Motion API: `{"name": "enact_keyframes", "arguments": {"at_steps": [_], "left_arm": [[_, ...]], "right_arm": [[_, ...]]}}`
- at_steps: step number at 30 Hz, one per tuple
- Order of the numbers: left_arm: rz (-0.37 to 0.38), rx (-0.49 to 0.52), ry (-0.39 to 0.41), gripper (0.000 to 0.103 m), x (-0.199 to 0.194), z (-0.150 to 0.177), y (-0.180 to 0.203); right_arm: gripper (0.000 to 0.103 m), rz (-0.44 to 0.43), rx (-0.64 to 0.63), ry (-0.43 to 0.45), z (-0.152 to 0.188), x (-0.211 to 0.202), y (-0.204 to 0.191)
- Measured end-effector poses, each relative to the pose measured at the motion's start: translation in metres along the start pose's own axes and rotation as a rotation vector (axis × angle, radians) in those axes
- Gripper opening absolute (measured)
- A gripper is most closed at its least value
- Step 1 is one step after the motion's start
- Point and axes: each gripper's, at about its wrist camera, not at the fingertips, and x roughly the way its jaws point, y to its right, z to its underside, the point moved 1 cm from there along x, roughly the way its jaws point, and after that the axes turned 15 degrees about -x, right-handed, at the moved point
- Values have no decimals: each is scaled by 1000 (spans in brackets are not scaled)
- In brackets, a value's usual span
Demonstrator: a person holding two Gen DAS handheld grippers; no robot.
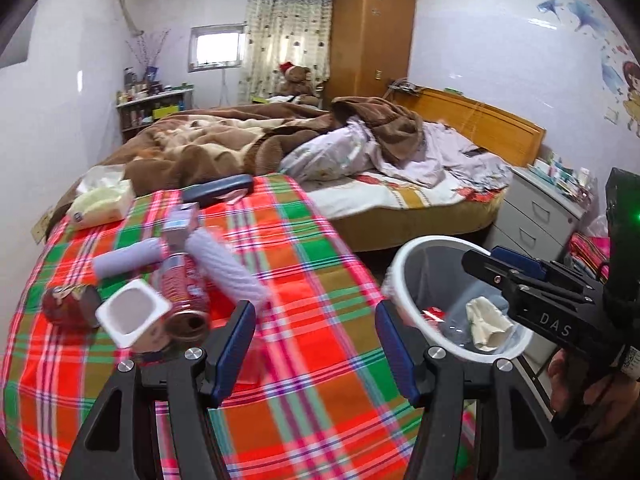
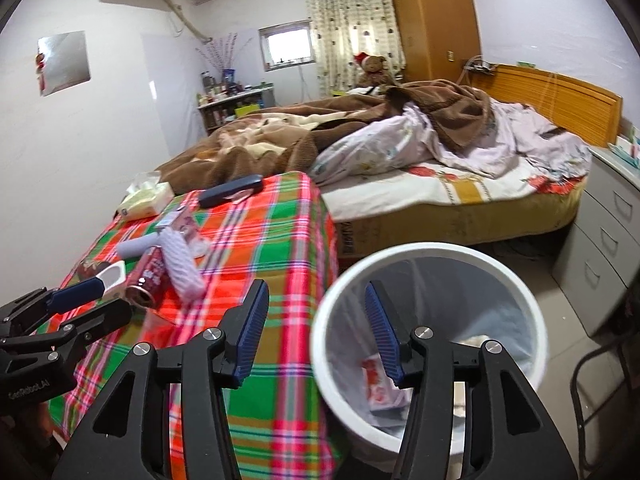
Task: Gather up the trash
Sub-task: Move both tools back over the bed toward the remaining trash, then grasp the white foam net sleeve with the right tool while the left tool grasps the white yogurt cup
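Left gripper, jaws apart and empty, hangs over the plaid-covered bench near its right edge. Right gripper, jaws likewise apart and empty, straddles the white rim of the waste bin; its body, seen from the left wrist camera, bears the letters "DAS", and the left unit carries small print, apparently "GenRobot.AI". The bin stands on the floor just beside the bench's edge, holding a crumpled tissue and a red-and-white wrapper. Remaining trash lies at the bench's left part: a red can on its side, its script unreadable, a white yoghurt cup, a second dark red can. A lint roller lies among them. The bench's middle and right stay bare plaid.
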Motion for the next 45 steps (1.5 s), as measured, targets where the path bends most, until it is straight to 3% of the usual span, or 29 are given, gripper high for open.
{"name": "enact_keyframes", "arguments": {"at_steps": [3,9,16,22,27,37,45], "left_arm": [[-31,-37,13,68,-3,-4,-24],[-87,-94,30,68,-7,-11,-64],[-153,-159,11,68,5,-15,-108],[-186,-183,-17,68,18,-13,-136],[-175,-186,-38,73,29,-14,-150],[-154,-156,-99,73,61,-14,-160],[-166,-151,-116,73,77,-19,-169]], "right_arm": [[52,-25,-13,3,-5,6,-11],[53,-82,-39,-5,-16,21,-30],[53,-144,-104,-33,-28,50,-58],[53,-248,-122,-68,-35,76,-76],[65,-295,-163,-88,-39,92,-93],[65,-366,-216,-164,-38,123,-112],[65,-349,-257,-206,-40,142,-117]]}}
